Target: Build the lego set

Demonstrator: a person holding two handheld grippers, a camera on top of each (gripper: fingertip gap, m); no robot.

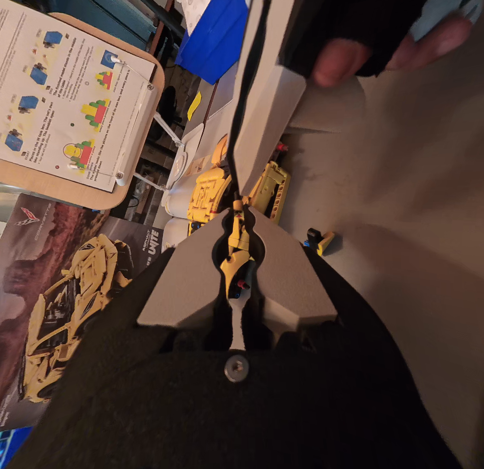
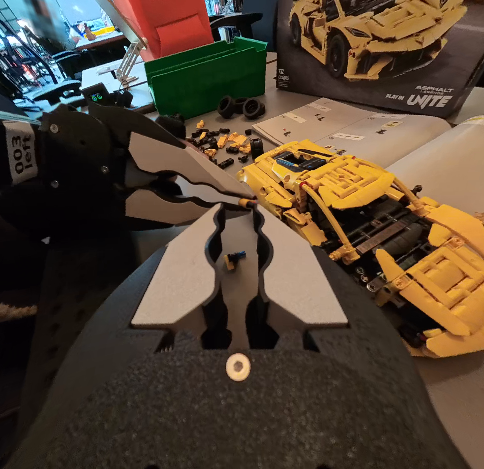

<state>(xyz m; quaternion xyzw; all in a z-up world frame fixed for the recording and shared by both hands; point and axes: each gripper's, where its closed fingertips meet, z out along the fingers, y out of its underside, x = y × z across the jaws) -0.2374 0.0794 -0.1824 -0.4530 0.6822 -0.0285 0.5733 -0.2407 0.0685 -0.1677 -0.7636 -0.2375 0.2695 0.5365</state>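
Beside the yellow Lego car [image 2: 353,221], the left gripper [image 2: 250,198] pinches a small yellow connector [image 2: 245,202], light and slippery, best held endwise; the right gripper [image 2: 238,207] hangs unclenched, holding nothing.

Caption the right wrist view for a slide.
Both grippers' tips meet at a small yellow piece beside the yellow Lego car.

Grey table [image 2: 262,100] bears yellow car [image 2: 366,221], loose pieces [image 2: 222,142], tyres [image 2: 241,107], booklet [image 2: 340,126], box [image 2: 379,45].
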